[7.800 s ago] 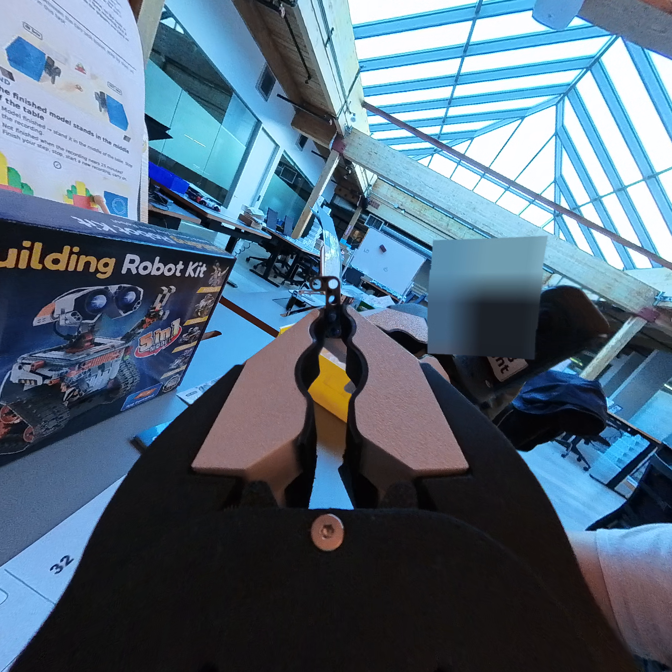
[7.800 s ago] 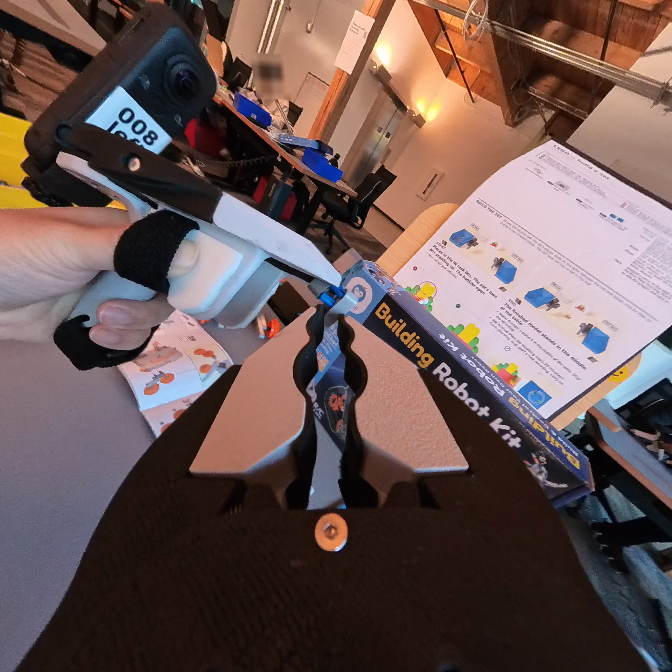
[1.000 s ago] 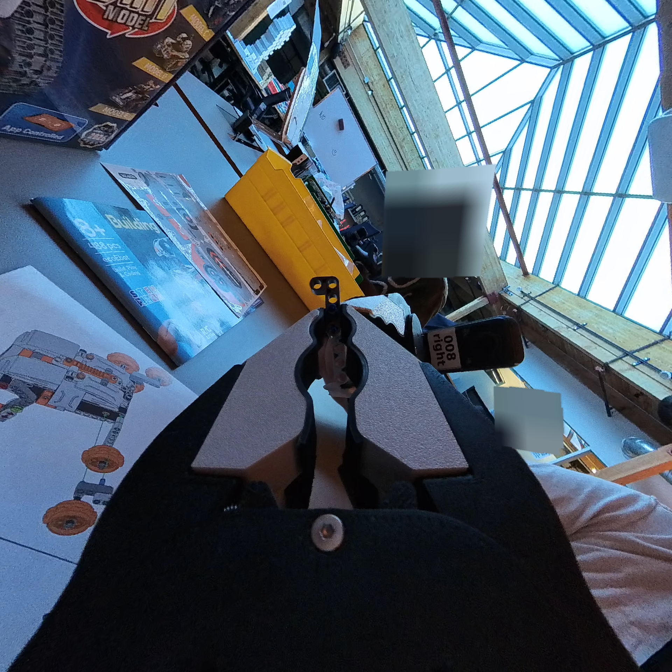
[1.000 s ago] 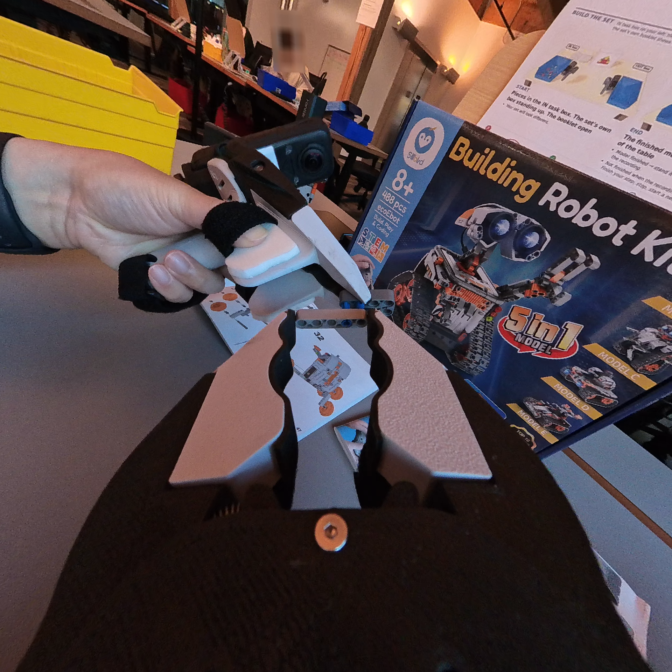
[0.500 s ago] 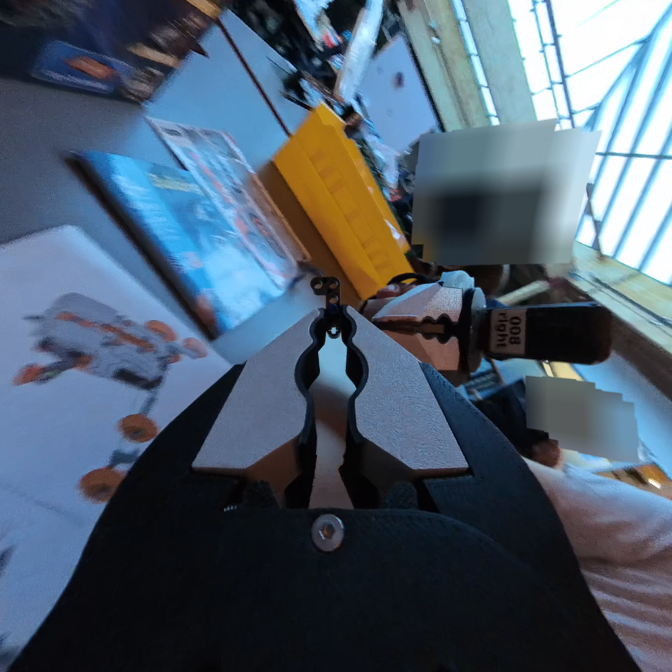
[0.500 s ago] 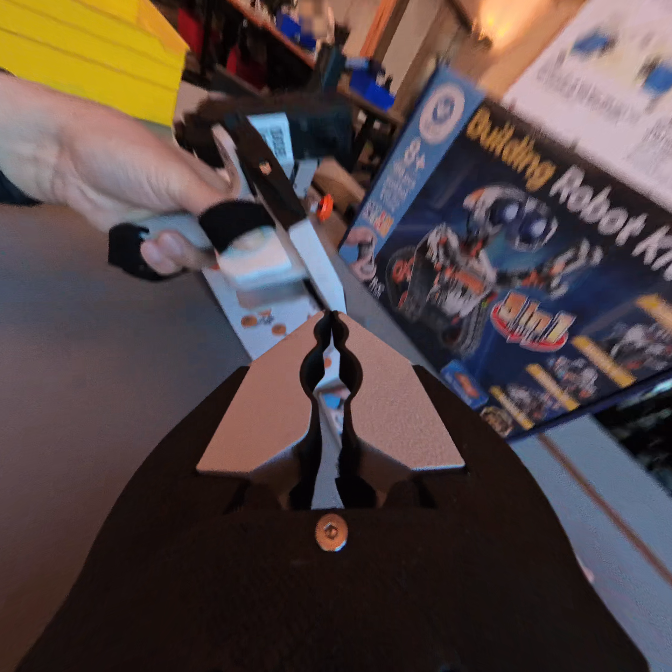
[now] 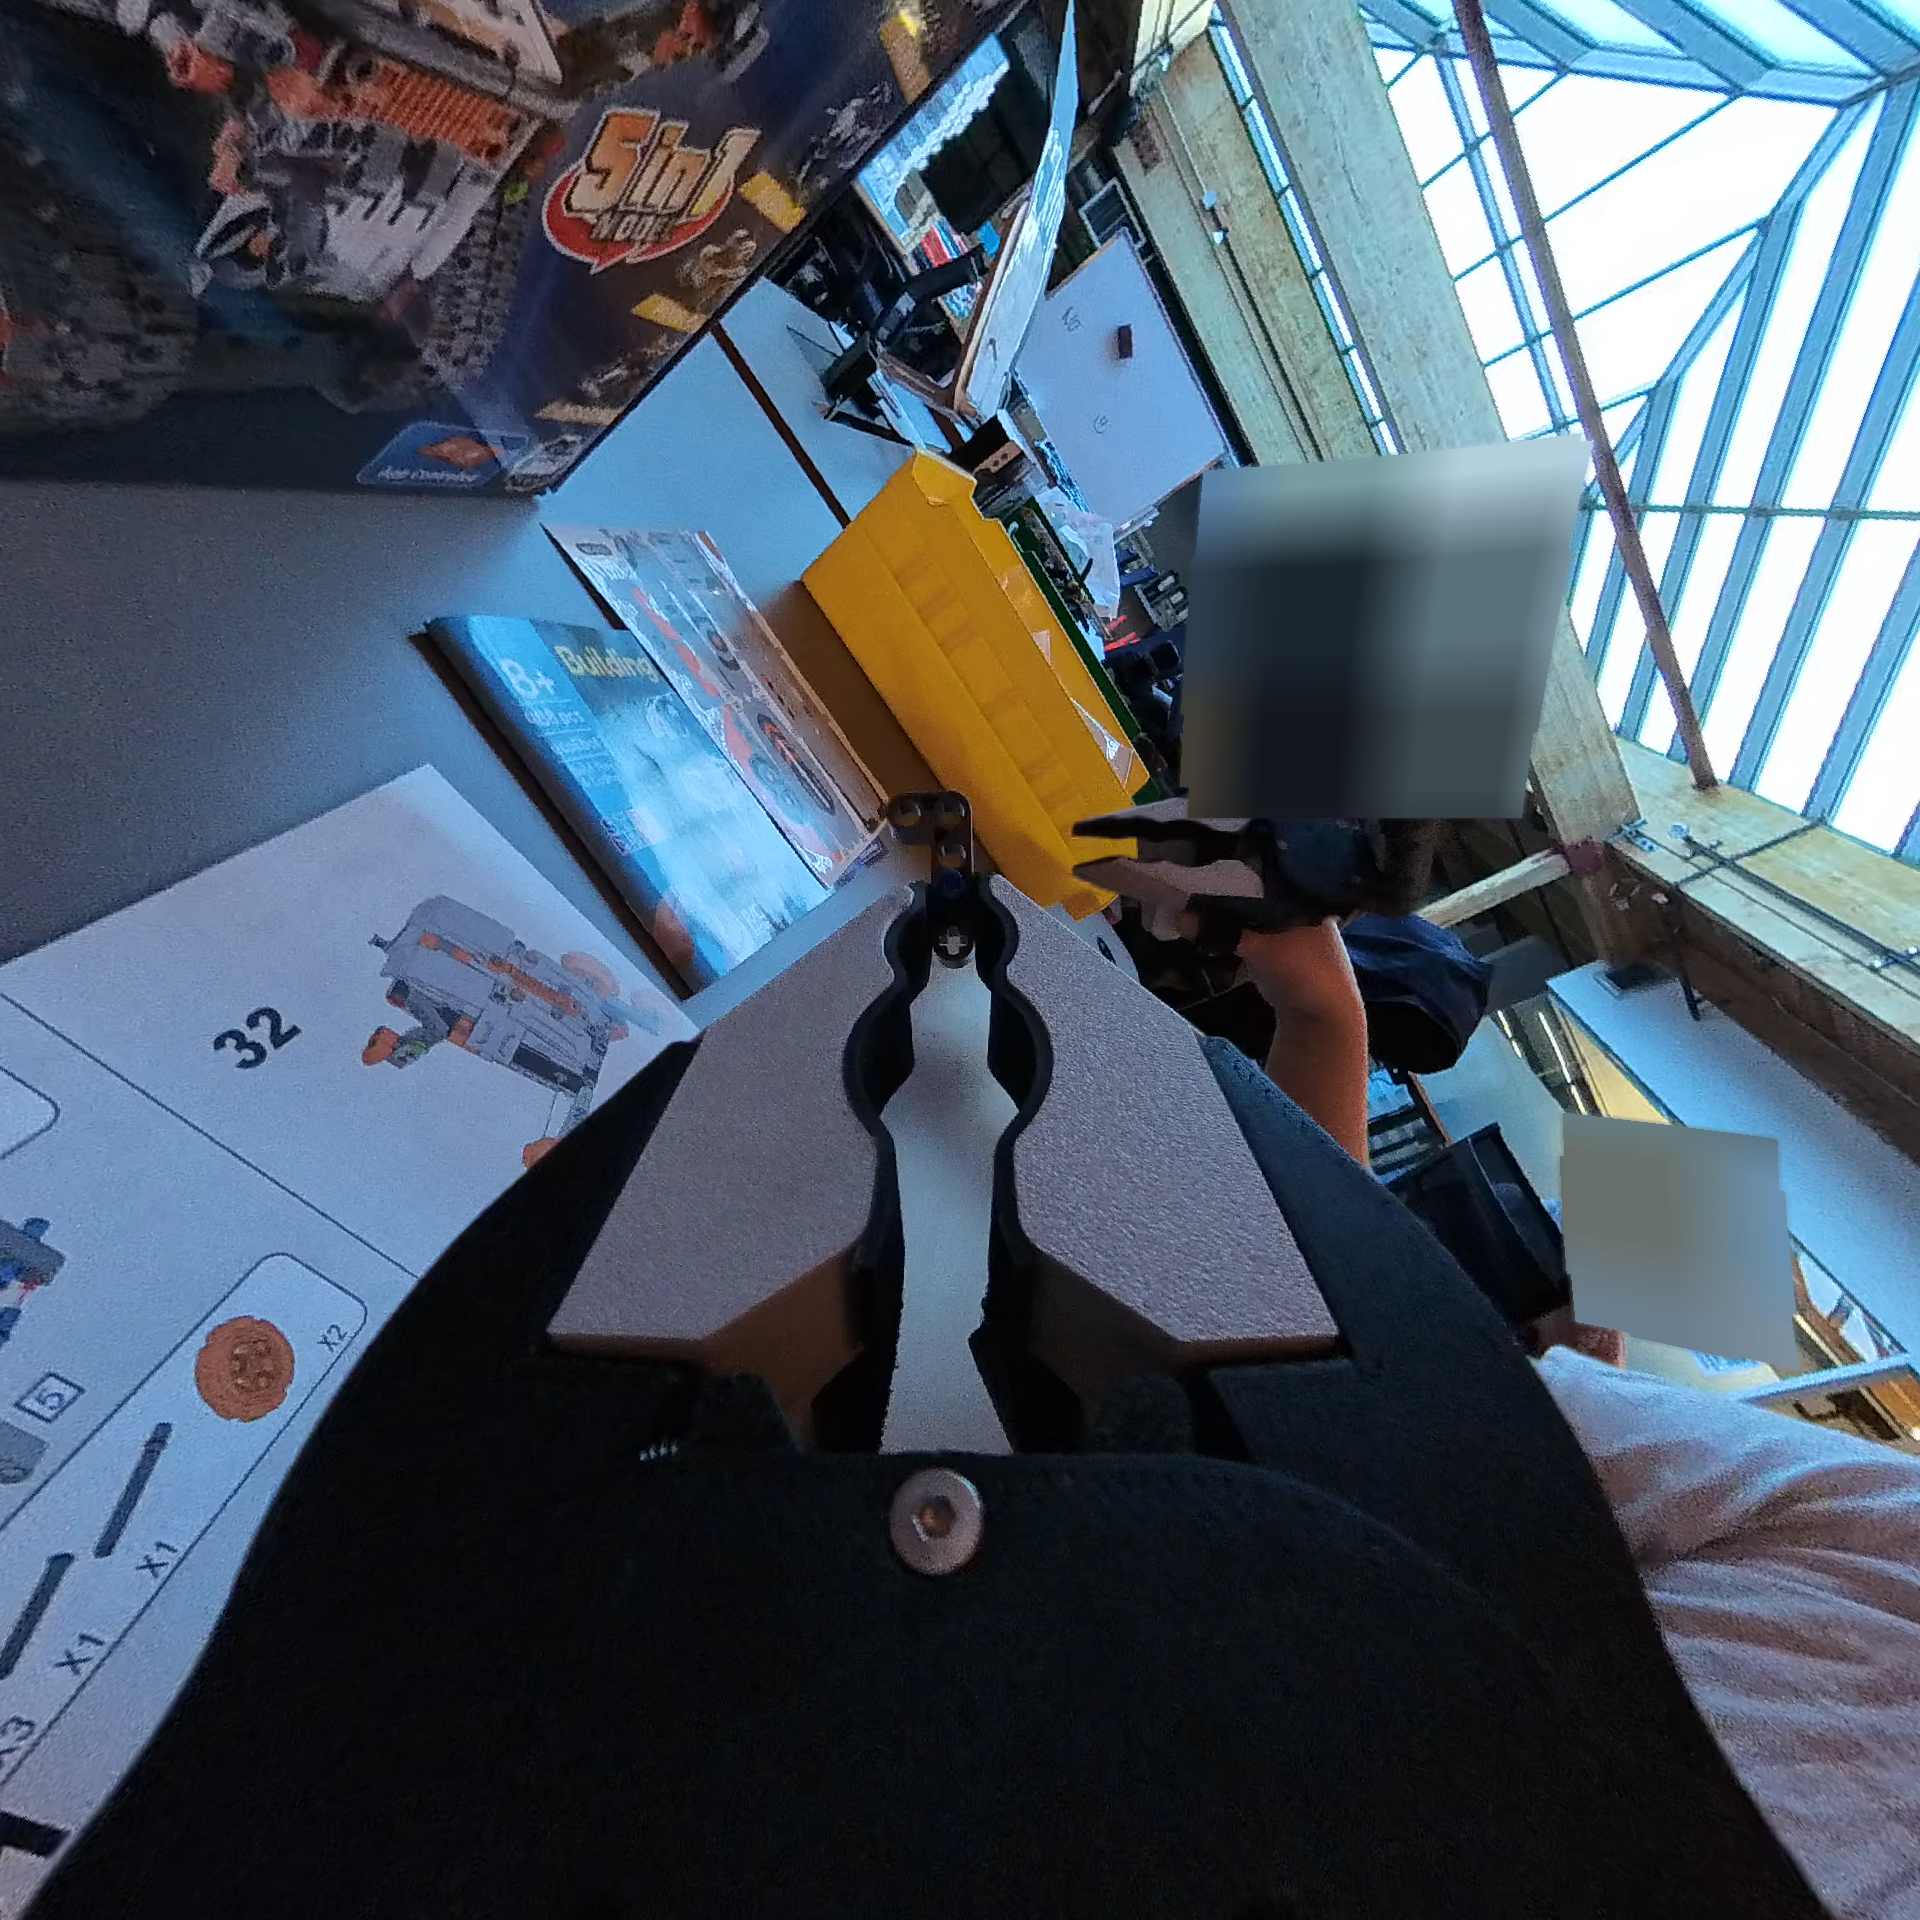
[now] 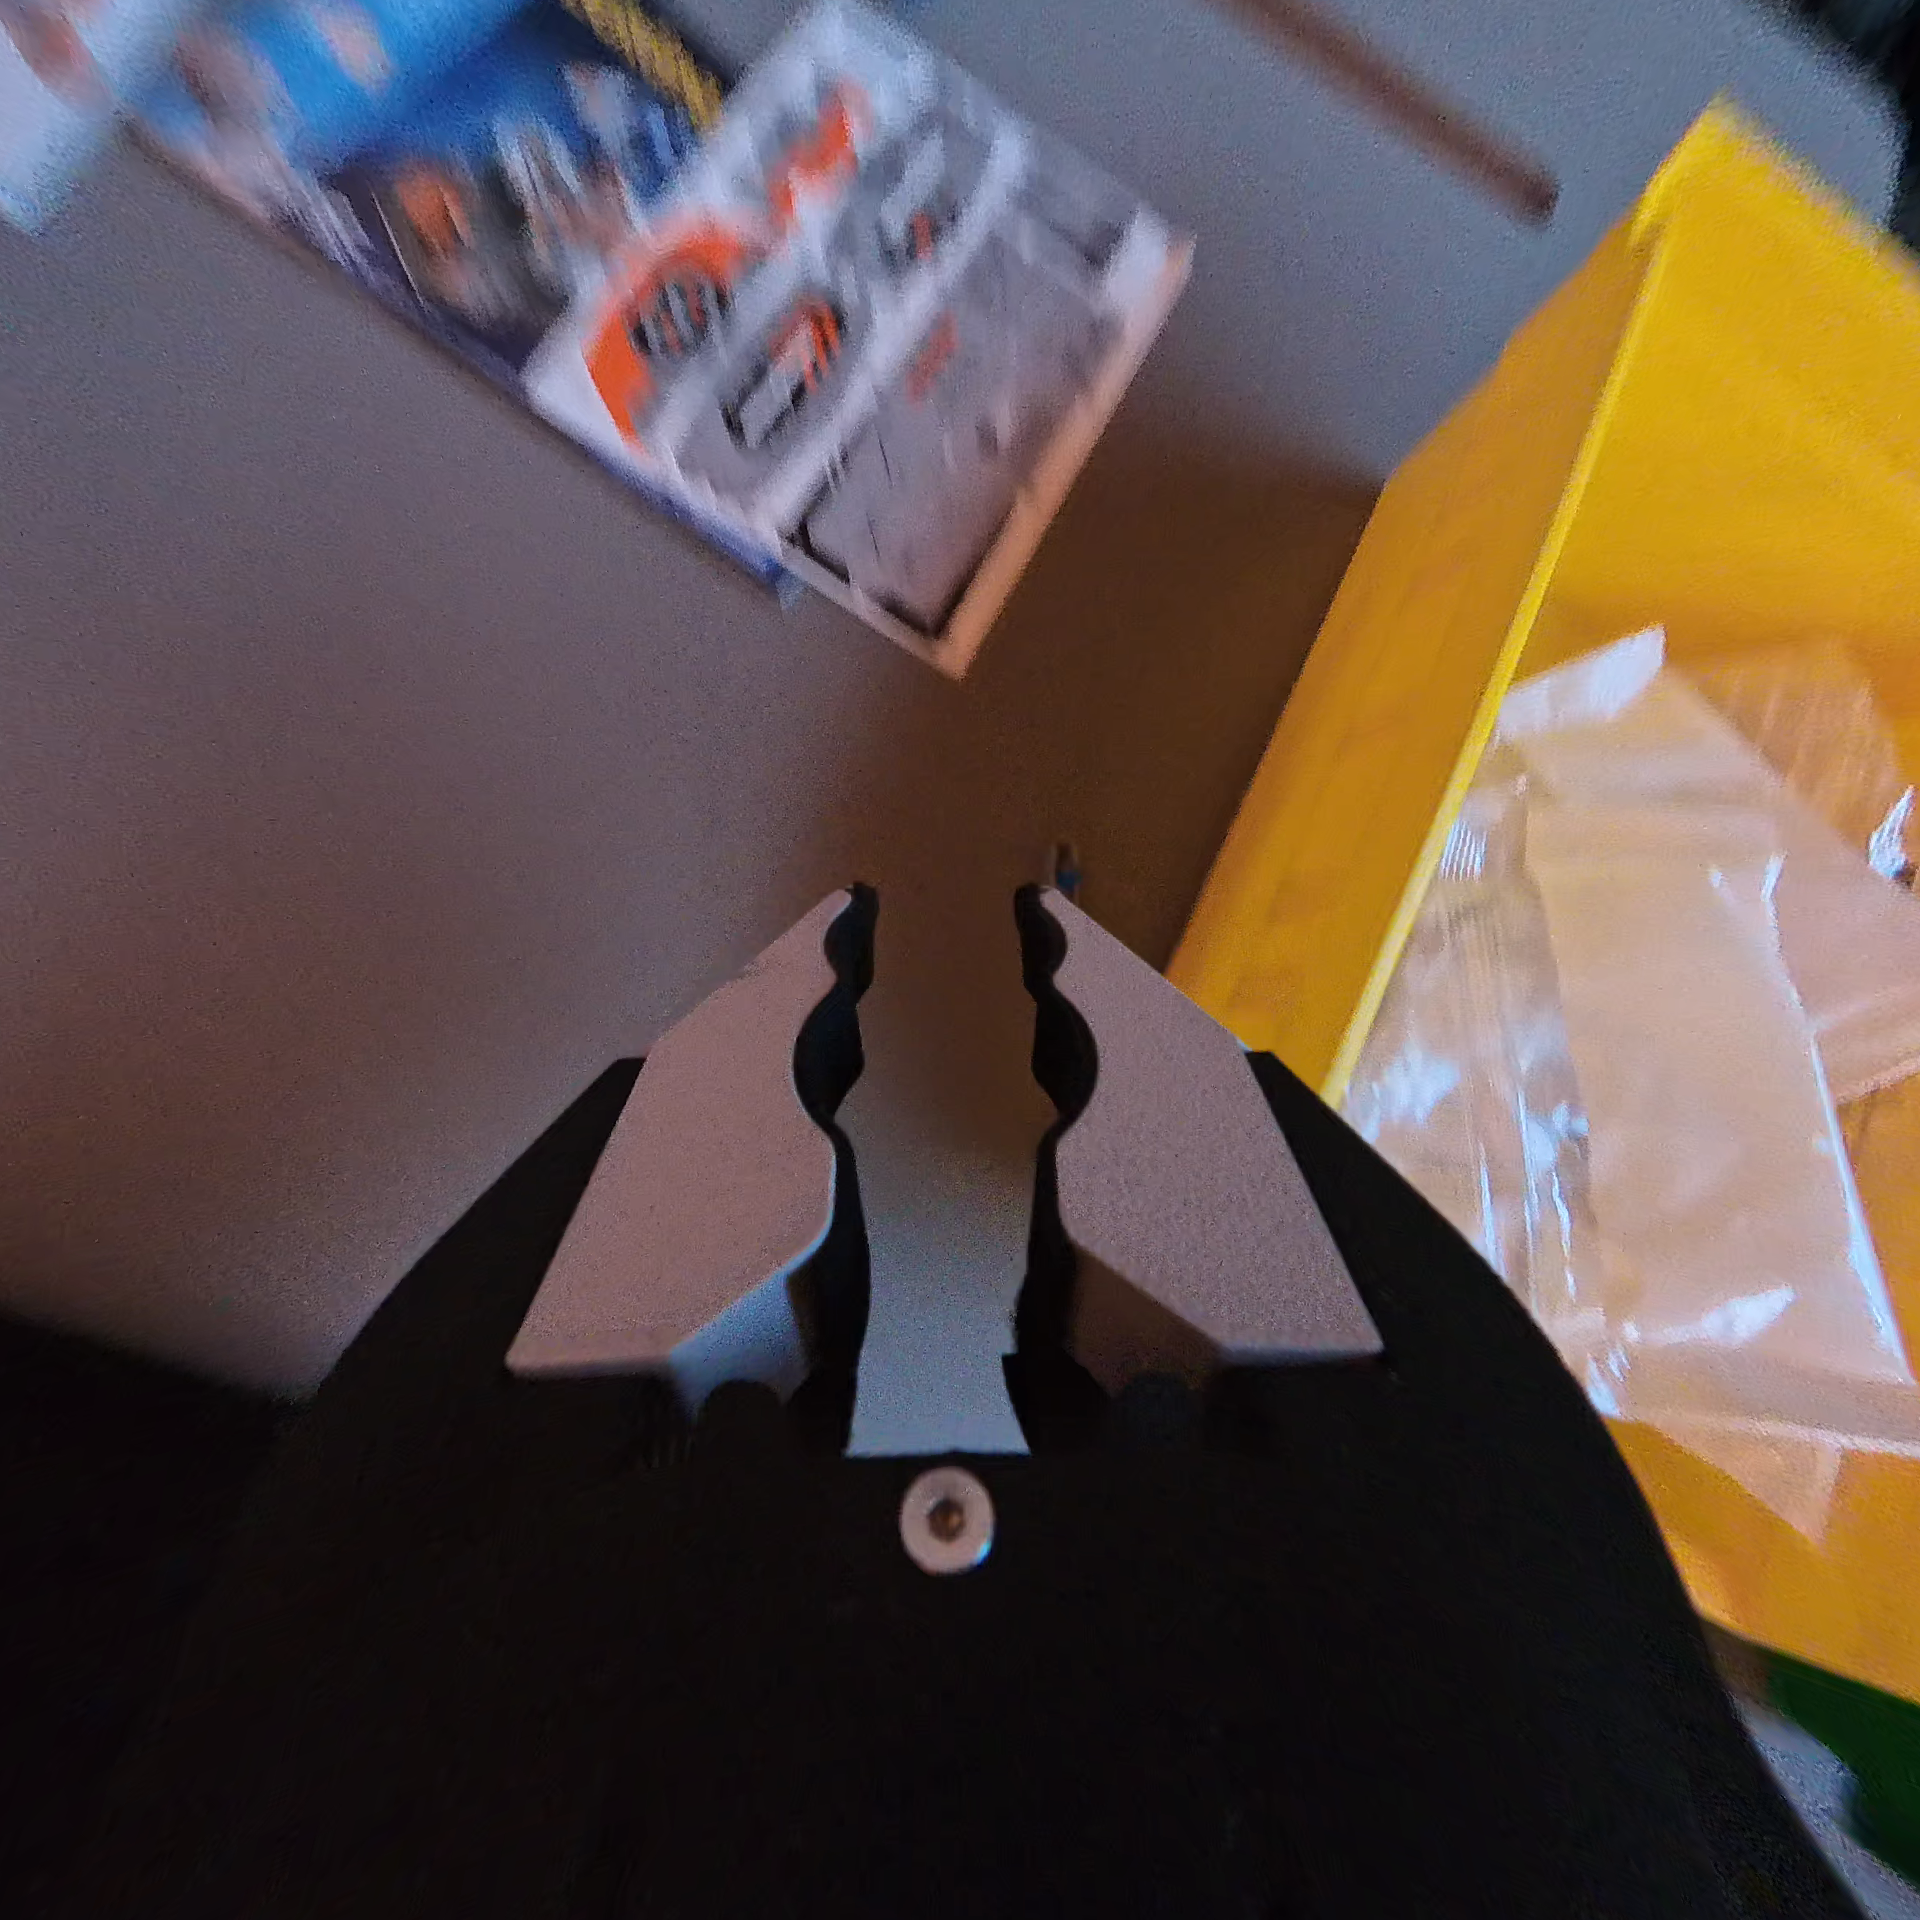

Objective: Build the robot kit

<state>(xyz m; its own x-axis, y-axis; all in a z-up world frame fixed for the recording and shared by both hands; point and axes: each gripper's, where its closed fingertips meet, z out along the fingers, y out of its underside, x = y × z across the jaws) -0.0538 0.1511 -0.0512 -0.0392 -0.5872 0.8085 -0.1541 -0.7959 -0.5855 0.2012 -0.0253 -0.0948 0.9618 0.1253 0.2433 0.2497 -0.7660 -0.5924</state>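
Underneath everything lies a grey desk (image 7: 239, 644), with a big dark kit box (image 7: 343, 208) standing at its far left. Right of that sits a yellow bin (image 7: 966, 665), seen in the right wrist view holding clear plastic bags (image 8: 1662, 1039). An open instruction sheet (image 7: 260, 1091) lies near left, and a blue booklet (image 7: 634, 769) with a second leaflet (image 7: 727, 665) lies between sheet and bin. The left gripper (image 7: 951, 914) has its fingers clamped together on a small dark perforated building piece (image 7: 940, 831), held up off the desk. The right gripper (image 8: 943, 894) hovers just beside the bin's wall, fingers apart and empty.
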